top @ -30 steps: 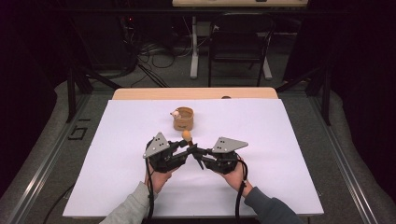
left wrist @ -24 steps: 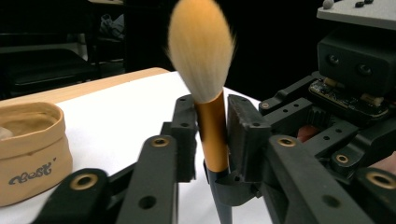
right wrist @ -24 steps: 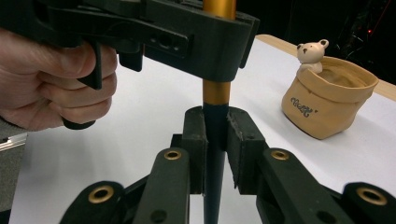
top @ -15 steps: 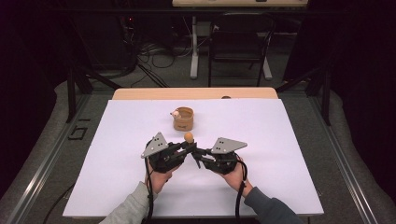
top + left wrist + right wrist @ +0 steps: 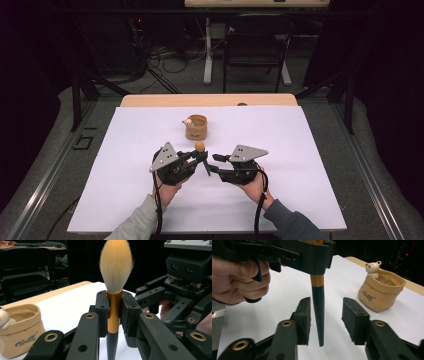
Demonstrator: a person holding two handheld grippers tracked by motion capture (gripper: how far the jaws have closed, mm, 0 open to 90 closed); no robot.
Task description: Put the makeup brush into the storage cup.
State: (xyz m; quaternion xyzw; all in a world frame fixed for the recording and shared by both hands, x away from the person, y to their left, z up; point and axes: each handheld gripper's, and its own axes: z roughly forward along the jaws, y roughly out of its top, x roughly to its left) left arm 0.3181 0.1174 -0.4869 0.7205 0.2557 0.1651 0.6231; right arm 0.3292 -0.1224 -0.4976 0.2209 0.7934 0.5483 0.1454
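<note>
A makeup brush [image 5: 115,265] with pale orange bristles, a gold ferrule and a dark handle stands upright, bristles up. My left gripper [image 5: 115,307] is shut on its ferrule. In the high view the brush head [image 5: 199,146] shows above the left gripper [image 5: 202,159] at mid-table. My right gripper [image 5: 328,317] is open, and the tapered handle [image 5: 318,310] hangs between its pads [image 5: 303,320] without touching them. In the high view the right gripper [image 5: 212,162] faces the left one tip to tip. A tan sack-shaped pot [image 5: 196,127] with a small bear on its rim stands just beyond them.
The table is covered with a white sheet [image 5: 125,190], and a wooden strip [image 5: 210,100] shows at its far edge. The pot [image 5: 380,290] lies to the right in the right gripper view. A chair [image 5: 255,45] and cables stand on the floor beyond the table.
Both grippers and the brush have drifted slightly toward the near edge. The left gripper has kept its hold on the brush, and the right has stayed open.
</note>
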